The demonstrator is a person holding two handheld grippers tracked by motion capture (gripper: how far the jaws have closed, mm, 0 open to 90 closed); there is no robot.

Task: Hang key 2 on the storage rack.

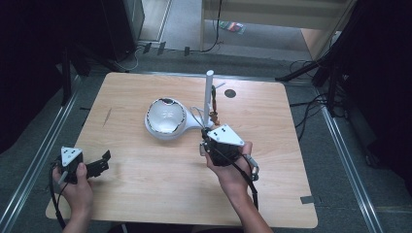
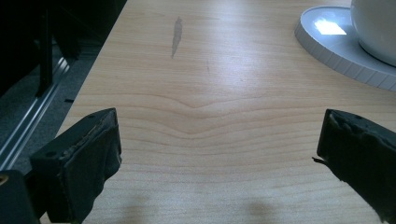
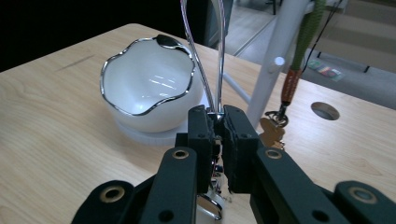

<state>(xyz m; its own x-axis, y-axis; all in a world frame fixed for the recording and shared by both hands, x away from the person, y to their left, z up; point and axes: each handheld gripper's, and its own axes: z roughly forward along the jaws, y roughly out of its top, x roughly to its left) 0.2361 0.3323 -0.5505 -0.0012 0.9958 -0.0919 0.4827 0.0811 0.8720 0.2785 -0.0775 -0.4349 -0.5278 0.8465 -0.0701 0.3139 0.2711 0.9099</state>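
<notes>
A white bowl (image 1: 166, 116) with a silver wavy rim sits on a white round base (image 2: 336, 46), from which a white pole (image 1: 209, 97) rises. My right gripper (image 1: 208, 136) is at the foot of the pole, shut on a thin silver wire loop (image 3: 220, 56) that stands up from its fingertips (image 3: 218, 116). A green and brown lanyard (image 3: 292, 84) hangs from the pole with a brass key (image 3: 271, 133) at its end. My left gripper (image 1: 99, 165) rests near the table's front left corner, open (image 2: 219, 140), with bare wood between its jaws.
The wooden table (image 1: 145, 184) has a round cable hole (image 1: 230, 93) behind the pole. A dark smear (image 2: 176, 35) marks the wood at the left. Metal floor rails (image 1: 39, 165) and cables run along both sides of the table.
</notes>
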